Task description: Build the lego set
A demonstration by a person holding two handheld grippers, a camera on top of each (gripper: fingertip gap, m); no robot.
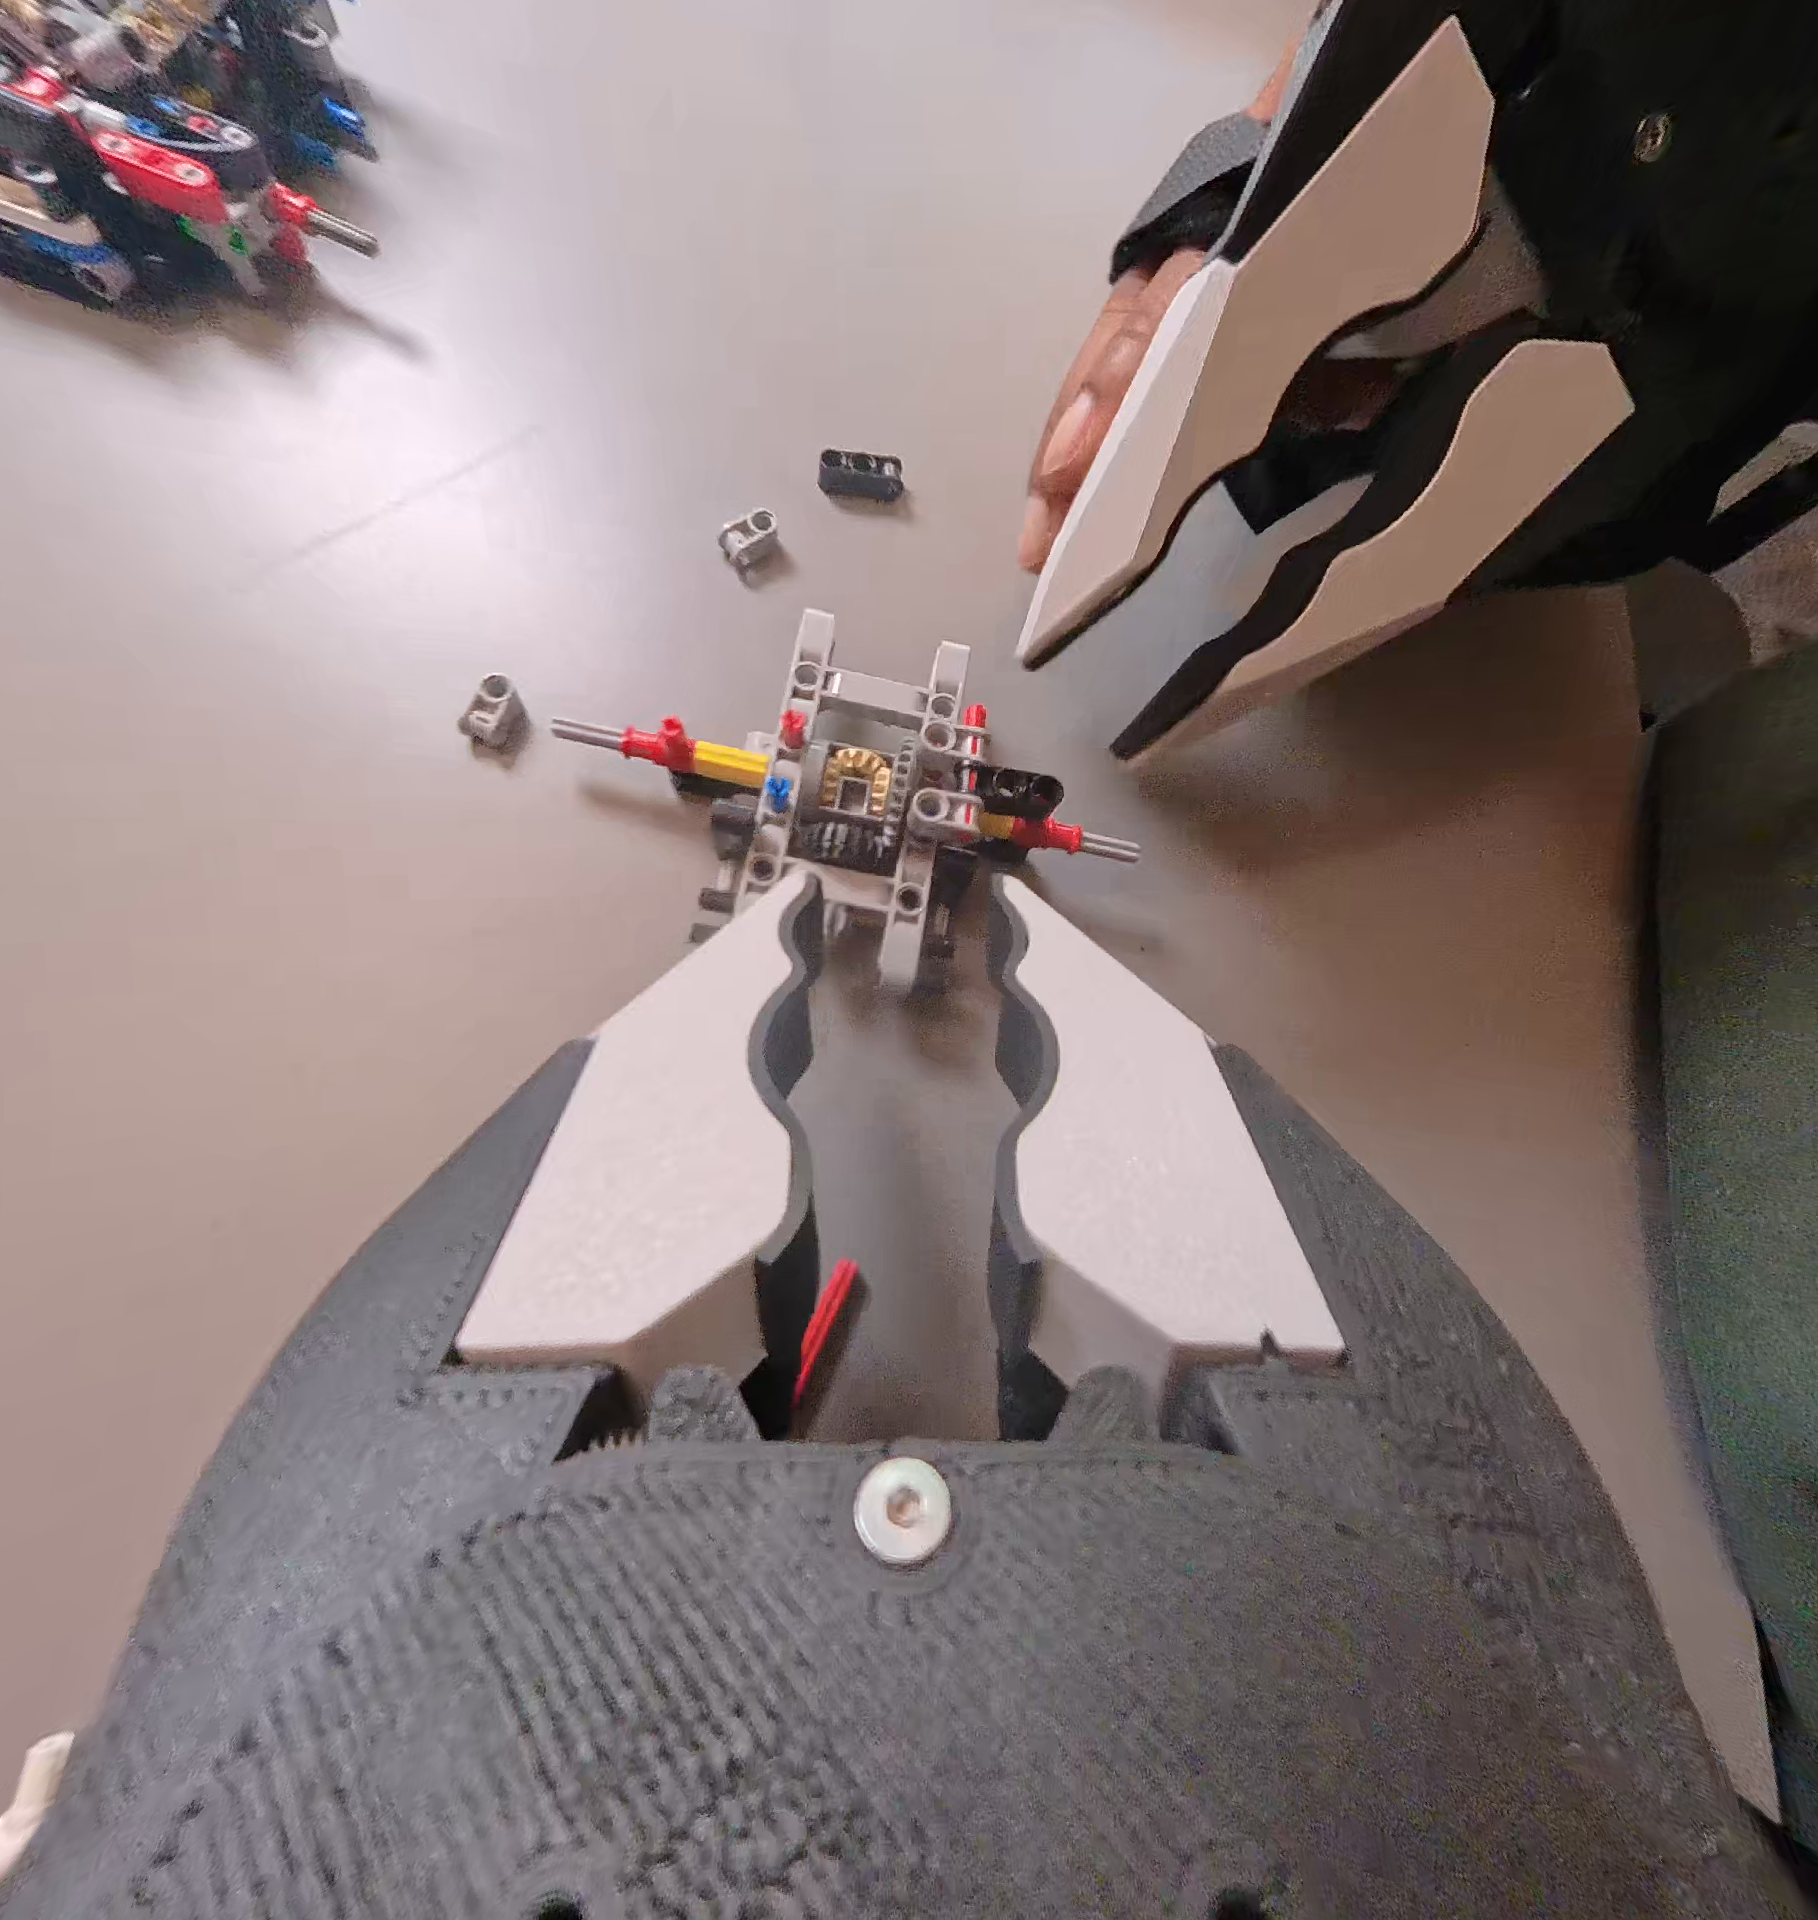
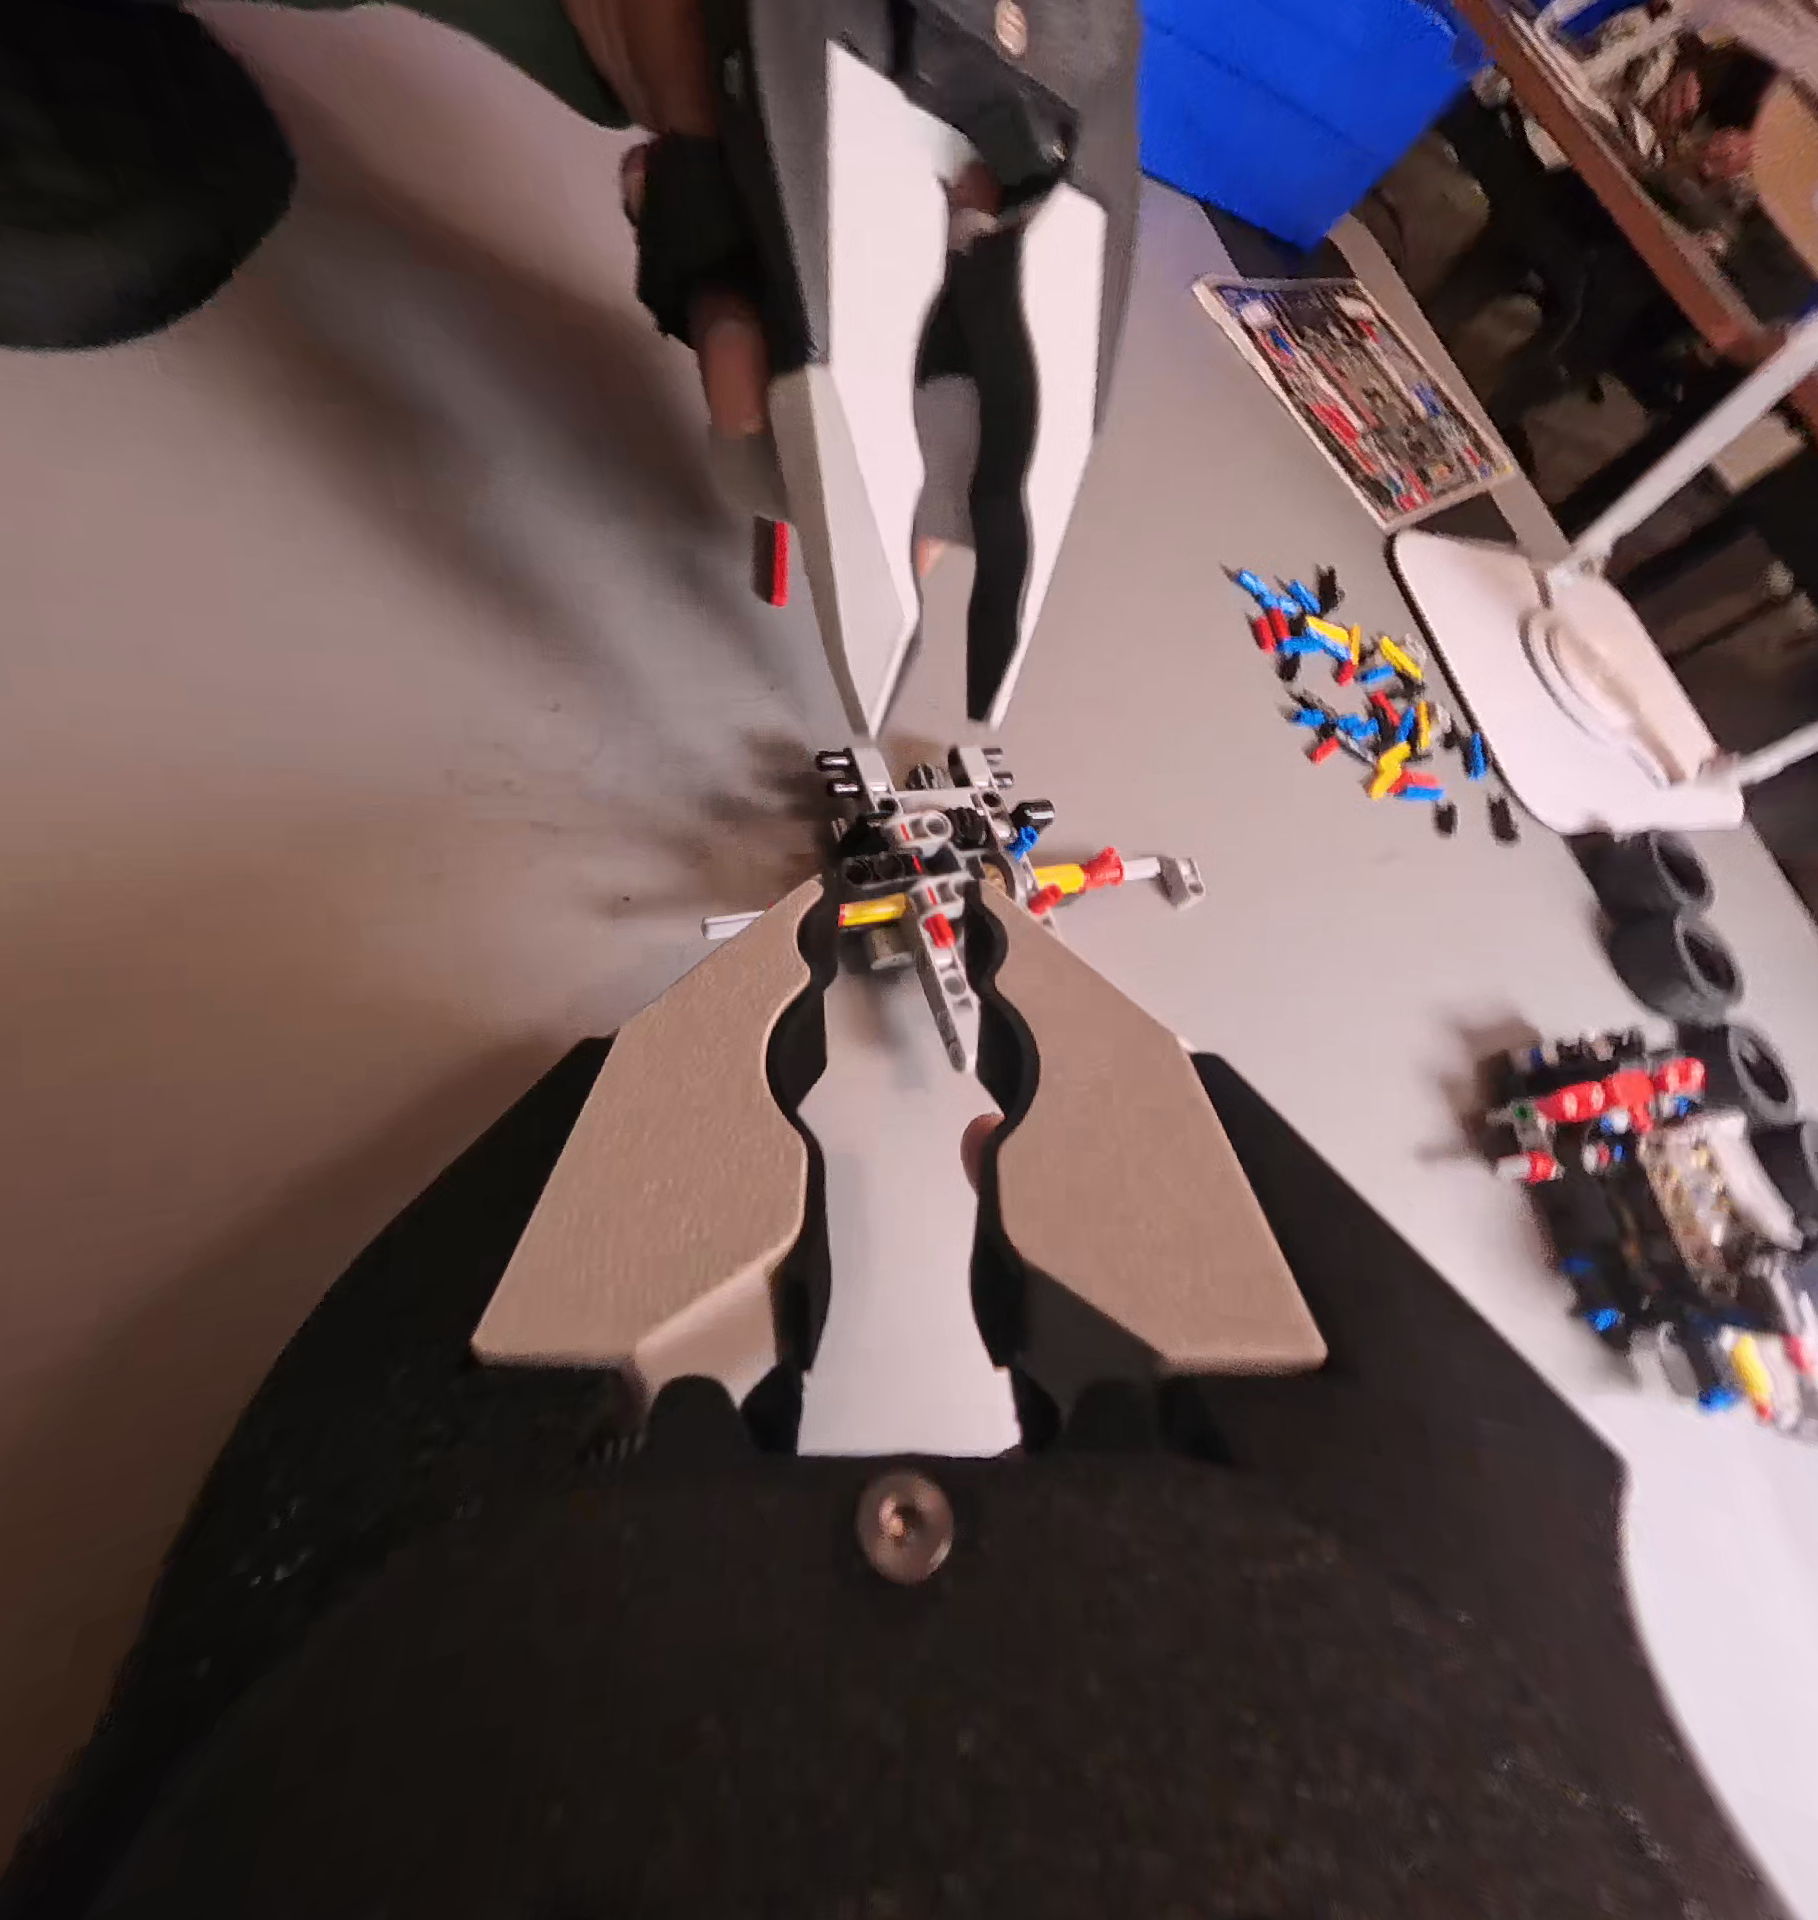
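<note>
Two grippers are mine: left gripper point(image 1: 900, 899) spread, tips flanking the grey axle assembly point(image 1: 858, 790) on the table point(image 1: 261, 831); right gripper point(image 2: 900, 914) spread at its opposite side.

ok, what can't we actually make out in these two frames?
- Left wrist view: near end of the axle assembly sits behind the left gripper tips; contact unclear.
- Left wrist view: big chassis build is cut off by the top-left edge and blurred.
- Right wrist view: whether the right gripper touches the assembly is hidden by its own tips.
- Right wrist view: loose pin pile is too small and blurred to sort.
</note>
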